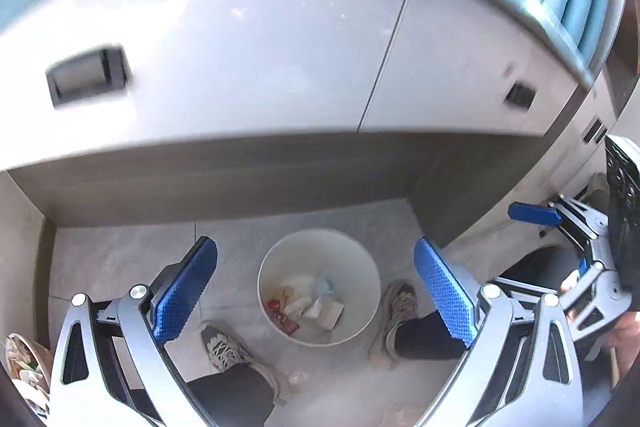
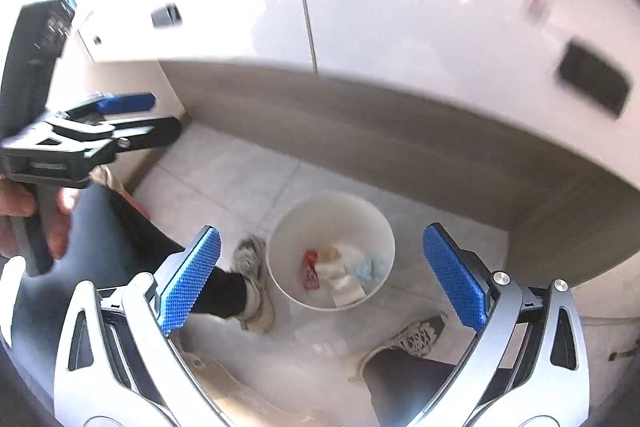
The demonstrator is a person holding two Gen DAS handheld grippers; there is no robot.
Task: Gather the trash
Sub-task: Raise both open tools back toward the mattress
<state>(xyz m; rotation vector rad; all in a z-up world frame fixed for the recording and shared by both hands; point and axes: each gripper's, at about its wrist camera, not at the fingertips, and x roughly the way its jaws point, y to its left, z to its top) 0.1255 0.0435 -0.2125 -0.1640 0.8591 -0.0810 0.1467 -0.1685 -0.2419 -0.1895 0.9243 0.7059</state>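
A white round bin [image 1: 372,291] [image 2: 280,279] stands on the floor under a desk, far below both grippers. Inside lie a red wrapper [image 1: 282,315] [image 2: 310,269], white paper scraps [image 1: 316,301] [image 2: 348,287] and a pale blue crumpled piece [image 1: 326,285] [image 2: 370,267]. My left gripper [image 1: 316,289] hangs open above the bin, nothing between its blue pads. My right gripper [image 2: 320,275] is wide open too, with nothing between its pads. Each gripper also shows from the side in the other's view: the right gripper [image 1: 560,227] and the left gripper [image 2: 132,119].
A white desk top [image 1: 240,47] [image 2: 400,7] with a wood-toned front edge [image 1: 240,171] juts over the bin. The person's two sneakers [image 1: 226,347] [image 1: 396,307] flank the bin. A bowl with leftovers [image 1: 22,367] sits at the lower left. Pale crumpled wrap [image 2: 224,379] lies near the feet.
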